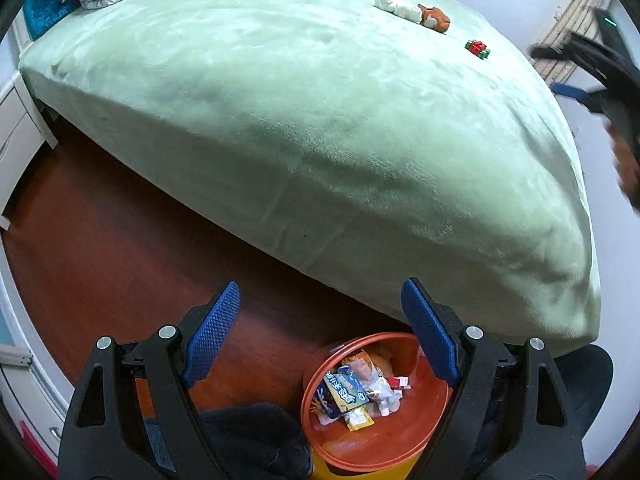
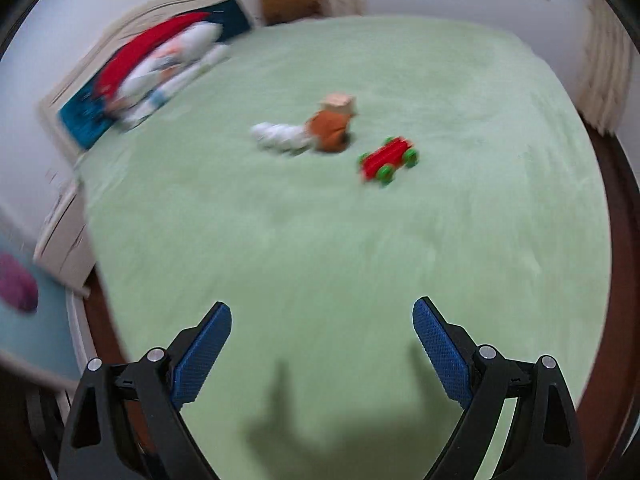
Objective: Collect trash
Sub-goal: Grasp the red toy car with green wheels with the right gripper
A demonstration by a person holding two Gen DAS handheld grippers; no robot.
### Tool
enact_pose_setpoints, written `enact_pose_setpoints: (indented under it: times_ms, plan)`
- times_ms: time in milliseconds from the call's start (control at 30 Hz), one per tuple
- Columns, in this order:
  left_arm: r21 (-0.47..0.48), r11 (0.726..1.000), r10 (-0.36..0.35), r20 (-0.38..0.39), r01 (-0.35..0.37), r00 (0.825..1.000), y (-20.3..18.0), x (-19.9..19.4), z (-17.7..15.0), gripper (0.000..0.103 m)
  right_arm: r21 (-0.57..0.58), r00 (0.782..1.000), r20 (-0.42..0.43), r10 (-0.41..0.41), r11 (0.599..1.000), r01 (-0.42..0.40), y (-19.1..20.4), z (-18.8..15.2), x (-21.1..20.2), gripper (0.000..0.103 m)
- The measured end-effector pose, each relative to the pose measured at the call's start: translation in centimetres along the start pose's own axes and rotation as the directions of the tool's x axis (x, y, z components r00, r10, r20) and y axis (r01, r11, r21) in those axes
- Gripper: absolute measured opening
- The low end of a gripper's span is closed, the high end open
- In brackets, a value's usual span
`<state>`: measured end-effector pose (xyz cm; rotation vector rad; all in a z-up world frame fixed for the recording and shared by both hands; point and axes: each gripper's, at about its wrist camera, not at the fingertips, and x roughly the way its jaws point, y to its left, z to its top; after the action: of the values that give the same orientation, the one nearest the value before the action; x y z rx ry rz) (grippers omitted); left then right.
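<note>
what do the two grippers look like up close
Both match: the left gripper and right gripper have black plastic frames with triangular cutouts, silver round bolt heads at the joints, and blue finely dimpled fingers. No cables or markings visible.

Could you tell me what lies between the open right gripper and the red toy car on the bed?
Only bare green blanket, seen in the right wrist view.

Left gripper held with jaws spread wide, nothing gripped, right gripper likewise spread wide, nothing gripped
</note>
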<state>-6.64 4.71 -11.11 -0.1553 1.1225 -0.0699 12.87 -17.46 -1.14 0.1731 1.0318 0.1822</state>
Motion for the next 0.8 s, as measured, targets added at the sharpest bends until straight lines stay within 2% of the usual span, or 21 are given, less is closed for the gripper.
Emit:
enact_pose_setpoints:
  times_ms: [133, 200, 367, 400, 467, 533, 667, 800]
  plan:
    - [-0.029, 1.000, 0.011, 0.011, -0.011, 1.000, 0.5, -0.1, 0.6, 0.081, 0.121, 0.997, -0.015, -0.079, 0.989, 0.080, -2.0, 5.6, 4.8, 0.090]
    - [-0.042, 0.999, 0.018, 0.017, -0.017, 1.000, 0.9, -0.2, 1.0, 0.081, 0.170, 0.989, -0.039, -0.142, 0.974, 0.147, -2.8, 7.9, 7.4, 0.089]
    - [-0.064, 0.997, 0.040, 0.013, -0.039, 0.999, 1.7, 0.0, 1.7, 0.081, 0.228, 0.971, -0.088, -0.223, 0.944, 0.238, -3.8, 9.9, 11.9, 0.082]
    - [-0.065, 0.997, 0.043, 0.010, -0.042, 0.999, 1.8, 0.2, 1.8, 0.081, 0.217, 0.963, -0.100, -0.249, 0.939, 0.266, -3.7, 9.9, 12.5, 0.076]
    - [-0.067, 0.997, 0.045, 0.004, -0.045, 0.999, 1.9, 0.5, 2.0, 0.081, 0.195, 0.954, -0.092, -0.285, 0.935, 0.297, -3.2, 9.9, 12.7, 0.069]
    - [-0.068, 0.997, 0.042, -0.001, -0.042, 0.999, 2.0, 0.8, 2.1, 0.081, 0.198, 0.958, -0.050, -0.283, 0.937, 0.287, -2.9, 9.6, 11.9, 0.040]
    - [-0.070, 0.997, 0.028, 0.001, -0.027, 1.000, 1.8, 0.9, 2.1, 0.081, 0.183, 0.960, -0.029, -0.279, 0.943, 0.279, -3.0, 8.6, 10.6, 0.040]
    - [-0.060, 0.998, 0.012, 0.020, -0.011, 1.000, 1.3, 0.1, 2.0, 0.081, 0.160, 0.970, 0.016, -0.242, 0.958, 0.236, -2.9, 8.0, 8.4, 0.040]
